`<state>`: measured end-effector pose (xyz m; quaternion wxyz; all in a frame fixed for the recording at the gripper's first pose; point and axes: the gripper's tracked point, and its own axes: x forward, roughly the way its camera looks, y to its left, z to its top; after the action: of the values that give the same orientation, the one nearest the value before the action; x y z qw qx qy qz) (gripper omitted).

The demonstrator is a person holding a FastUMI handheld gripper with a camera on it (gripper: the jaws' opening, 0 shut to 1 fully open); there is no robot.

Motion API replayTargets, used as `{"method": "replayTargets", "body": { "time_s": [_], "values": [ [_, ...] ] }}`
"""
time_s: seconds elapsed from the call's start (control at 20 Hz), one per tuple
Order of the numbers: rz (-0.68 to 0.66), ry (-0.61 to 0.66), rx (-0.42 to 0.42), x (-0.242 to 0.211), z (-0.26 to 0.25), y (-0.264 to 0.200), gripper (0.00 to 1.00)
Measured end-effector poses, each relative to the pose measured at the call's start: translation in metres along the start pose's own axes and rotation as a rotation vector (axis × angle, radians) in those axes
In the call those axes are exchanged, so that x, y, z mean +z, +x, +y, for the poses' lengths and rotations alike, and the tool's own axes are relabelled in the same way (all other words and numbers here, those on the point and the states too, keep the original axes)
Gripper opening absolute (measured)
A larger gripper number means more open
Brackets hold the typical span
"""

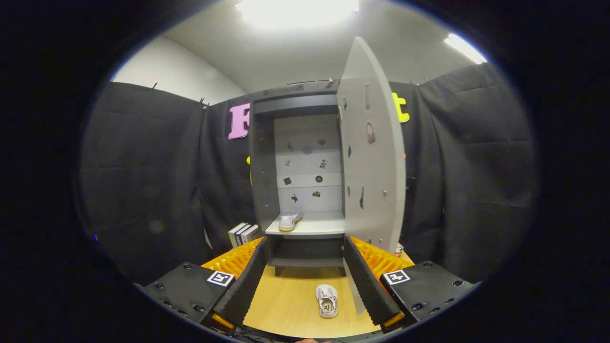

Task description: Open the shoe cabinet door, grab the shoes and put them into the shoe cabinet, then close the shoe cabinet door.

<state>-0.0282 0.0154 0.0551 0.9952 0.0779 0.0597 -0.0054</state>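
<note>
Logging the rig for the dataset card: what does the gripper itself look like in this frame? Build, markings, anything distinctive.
The gripper has two long fingers with finely ribbed inner faces. Each sits on a flat black block studded with round screw heads and carrying one square black-and-white fiducial tag. Ridged orange bodywork shows behind both blocks. No cables visible.

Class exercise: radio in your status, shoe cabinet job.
Gripper open, empty. Cabinet door open; one shoe on shelf, second shoe on table between fingers. Nothing blocking.
</note>
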Motion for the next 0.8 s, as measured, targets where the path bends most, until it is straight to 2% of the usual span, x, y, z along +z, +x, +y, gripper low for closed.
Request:
{"method": "replayTargets", "body": {
  "time_s": [0.15,0.3,0.45,0.8],
  "values": [
    [0.098,0.019,0.052,-0.044,0.021,0.028,0.98],
    [0.19,0.051,0.065,-0.086,0.025,0.054,0.98],
    [0.266,0.059,0.05,-0.122,0.019,0.085,0.98],
    [0.444,-0.013,0.003,-0.208,-0.006,0.154,0.98]
  ]
}}
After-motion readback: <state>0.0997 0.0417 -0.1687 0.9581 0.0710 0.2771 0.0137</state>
